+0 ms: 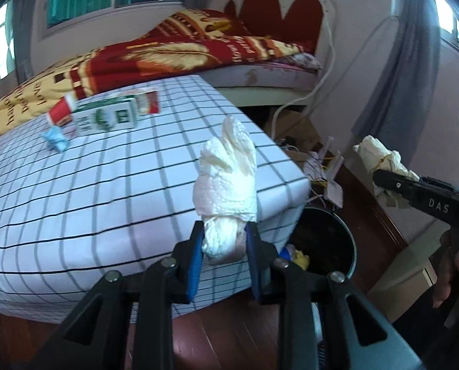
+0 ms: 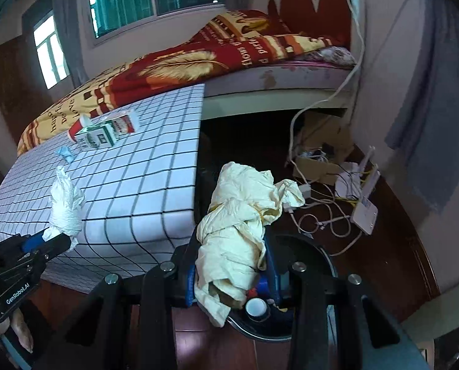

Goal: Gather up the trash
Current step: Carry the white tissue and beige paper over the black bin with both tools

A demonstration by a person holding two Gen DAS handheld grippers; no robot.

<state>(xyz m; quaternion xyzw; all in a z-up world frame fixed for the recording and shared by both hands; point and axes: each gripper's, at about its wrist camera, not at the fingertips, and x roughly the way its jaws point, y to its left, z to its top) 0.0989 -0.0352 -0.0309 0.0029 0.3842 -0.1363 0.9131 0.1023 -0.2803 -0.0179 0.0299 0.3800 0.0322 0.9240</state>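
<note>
Grippers (image 1: pixel 225 240) (image 2: pixel 231 265): two, one crumpled wad (image 1: pixel 226 182) (image 2: pixel 235 231) each (both clamped).

Right gripper (image 2: pixel 229 265) clamps yellow wrapper (image 2: pixel 238 231) above bin (image 2: pixel 319 256); 2 cartons (image 2: pixel 106 132) near checkered table's (image 2: pixel 143 185) far edge.

A checked table (image 1: pixel 121 185) carries two cartons (image 1: pixel 112 114) and a blue wrapper (image 1: pixel 55 138).
</note>
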